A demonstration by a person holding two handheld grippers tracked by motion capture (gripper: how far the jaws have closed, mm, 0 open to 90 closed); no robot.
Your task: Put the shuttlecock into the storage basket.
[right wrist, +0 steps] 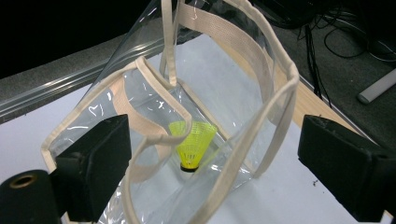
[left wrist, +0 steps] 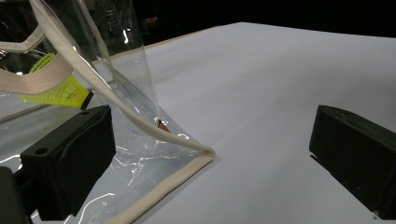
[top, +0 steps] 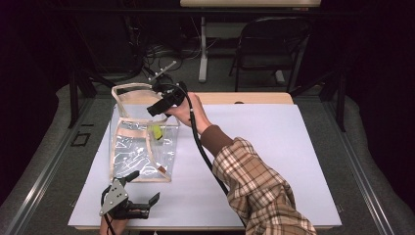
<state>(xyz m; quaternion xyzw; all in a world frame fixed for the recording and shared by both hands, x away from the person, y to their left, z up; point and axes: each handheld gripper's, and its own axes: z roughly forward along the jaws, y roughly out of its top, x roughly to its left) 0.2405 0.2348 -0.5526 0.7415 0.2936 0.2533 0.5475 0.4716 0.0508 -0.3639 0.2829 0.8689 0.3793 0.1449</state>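
Note:
A clear plastic tote bag [top: 139, 156] with beige trim stands upright on the left part of the white table [top: 254, 147]. A yellow shuttlecock [top: 156, 132] is inside it, cork end down [right wrist: 193, 147], and also shows through the wall [left wrist: 60, 91]. My right gripper [top: 155, 109] hovers just above the bag's far right rim, open, with nothing between its jaws [right wrist: 219, 140]. Looped handles [right wrist: 268, 60] rise from the bag's mouth. My left gripper [top: 143, 187] rests low at the table's front left, open, its jaws either side of the bag's bottom corner [left wrist: 205, 151] without touching it.
A checked sleeve [top: 254, 191] crosses the table's middle from the bottom edge. Behind the table are a folding chair [top: 266, 44], a white desk leg [top: 202, 49] and floor cables [top: 156, 51]. A wooden strip [top: 244, 98] edges the table's far side.

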